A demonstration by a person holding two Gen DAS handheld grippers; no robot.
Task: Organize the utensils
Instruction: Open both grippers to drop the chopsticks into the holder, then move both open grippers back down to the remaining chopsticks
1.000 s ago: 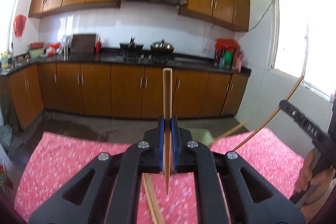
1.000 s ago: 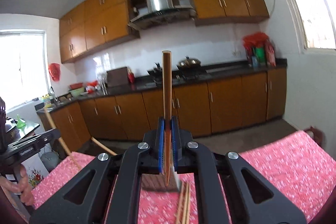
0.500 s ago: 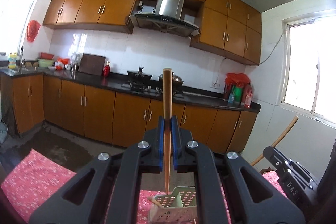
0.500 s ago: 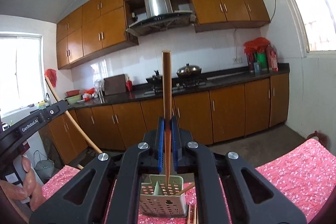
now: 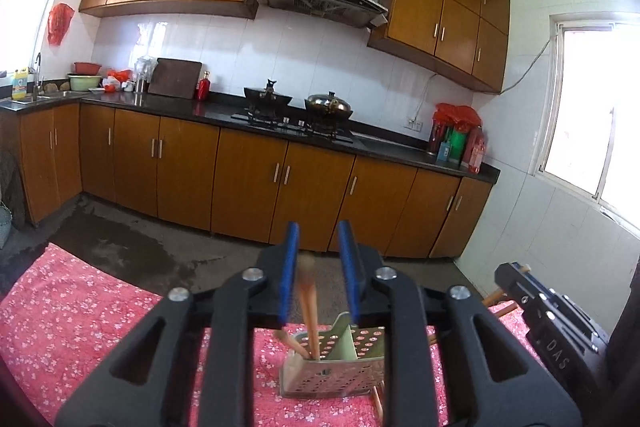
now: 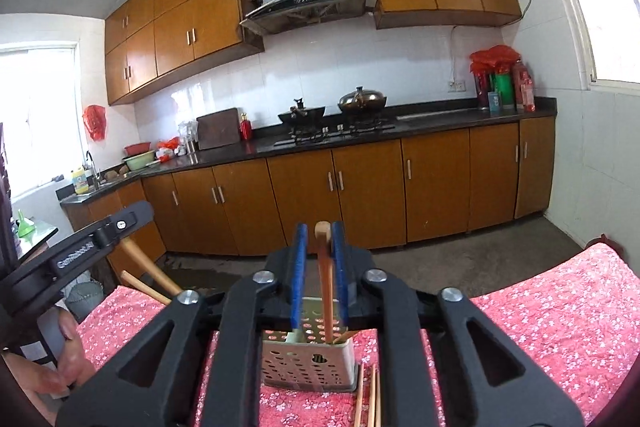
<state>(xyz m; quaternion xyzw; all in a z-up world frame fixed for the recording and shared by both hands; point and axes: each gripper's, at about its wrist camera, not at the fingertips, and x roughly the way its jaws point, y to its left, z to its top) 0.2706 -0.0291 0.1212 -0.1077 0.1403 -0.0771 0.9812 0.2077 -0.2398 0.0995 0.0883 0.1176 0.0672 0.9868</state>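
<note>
A perforated metal utensil holder (image 5: pixel 336 367) stands on the pink floral tablecloth (image 5: pixel 80 327); it also shows in the right wrist view (image 6: pixel 308 359). My left gripper (image 5: pixel 318 267) is open, and a wooden chopstick (image 5: pixel 309 307) stands loose between its blue pads, its lower end in the holder. My right gripper (image 6: pixel 319 267) is open too, with a chopstick (image 6: pixel 325 283) between the pads reaching down into the holder. The other gripper's body shows at each view's edge.
Several chopsticks (image 6: pixel 370 395) lie on the cloth in front of the holder. A kitchen counter with a stove and pots (image 5: pixel 300 107) and wooden cabinets lies beyond the table edge. A hand (image 6: pixel 44 367) holds the left gripper.
Both grippers have opened and let go of their chopsticks, which have slid down into the holder. Both views have tilted down a little, and the holder shows larger.
</note>
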